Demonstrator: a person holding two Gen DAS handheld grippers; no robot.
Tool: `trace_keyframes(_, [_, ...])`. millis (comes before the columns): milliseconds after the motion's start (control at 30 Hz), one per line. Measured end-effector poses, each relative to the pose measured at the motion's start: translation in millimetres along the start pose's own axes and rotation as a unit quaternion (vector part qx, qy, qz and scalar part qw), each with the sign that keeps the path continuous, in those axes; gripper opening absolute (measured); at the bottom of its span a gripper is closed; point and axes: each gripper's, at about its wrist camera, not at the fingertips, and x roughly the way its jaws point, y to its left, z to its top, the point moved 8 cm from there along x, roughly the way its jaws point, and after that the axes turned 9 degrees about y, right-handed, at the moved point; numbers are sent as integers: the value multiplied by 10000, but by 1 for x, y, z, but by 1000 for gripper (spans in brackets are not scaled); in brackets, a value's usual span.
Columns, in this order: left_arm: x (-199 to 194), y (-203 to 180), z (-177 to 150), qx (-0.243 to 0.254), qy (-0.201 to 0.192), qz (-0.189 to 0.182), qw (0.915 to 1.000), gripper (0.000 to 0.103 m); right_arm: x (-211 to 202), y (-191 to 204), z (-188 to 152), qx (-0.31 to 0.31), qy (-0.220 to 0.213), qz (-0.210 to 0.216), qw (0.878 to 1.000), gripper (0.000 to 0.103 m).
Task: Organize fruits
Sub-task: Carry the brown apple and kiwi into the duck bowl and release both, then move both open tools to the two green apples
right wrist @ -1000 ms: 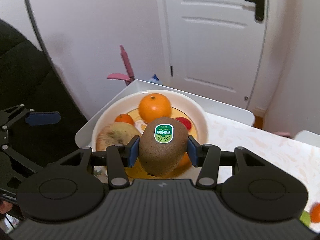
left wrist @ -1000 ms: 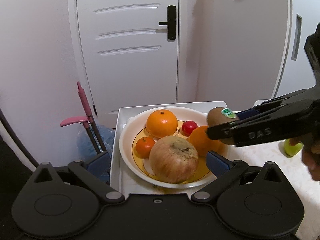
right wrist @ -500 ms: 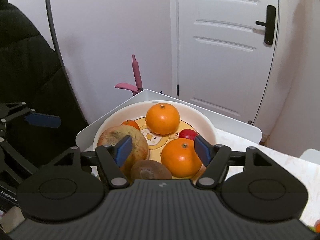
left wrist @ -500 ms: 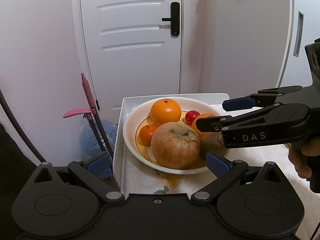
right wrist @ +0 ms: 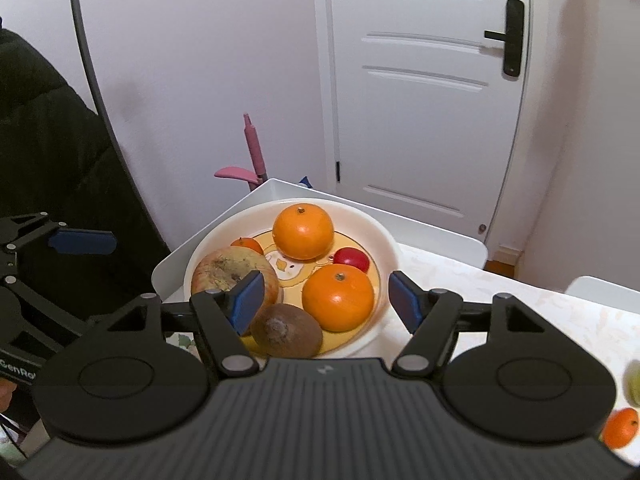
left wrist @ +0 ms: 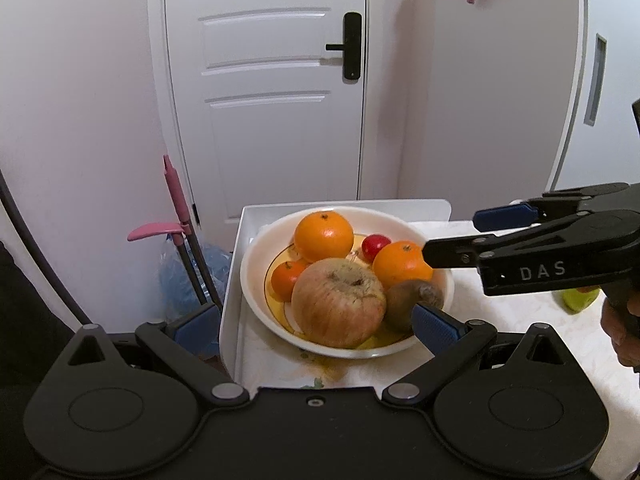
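A white bowl on the table holds a large apple, two oranges, a small tangerine, a red tomato and a brown kiwi. My right gripper is open and empty, just above the bowl's near side; it shows from the side in the left wrist view. My left gripper is open and empty, low in front of the bowl.
The bowl stands in a white tray at the table's corner. A tangerine and a green fruit lie on the tablecloth to the right. A pink-handled mop and a white door are behind.
My right gripper opened and let the kiwi go into the bowl beside the apple, then drew back. The left gripper backed away a little.
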Motion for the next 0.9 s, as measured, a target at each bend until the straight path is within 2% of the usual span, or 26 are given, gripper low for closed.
trace_keyframes(433, [-39,-37,20,91,-241,38,9997,103,-65,-28,-10,440,-97,-250,9987,85])
trace_keyframes(533, [-50,-52,20,73,-314,116,9994,103,-84,-43,-19,517,-132,-244,9983,89])
trace_keyframes(900, [-77,-118,12,-248,-374,344,9984,103,-147,-121,-63,596,-90,-402,9974,89])
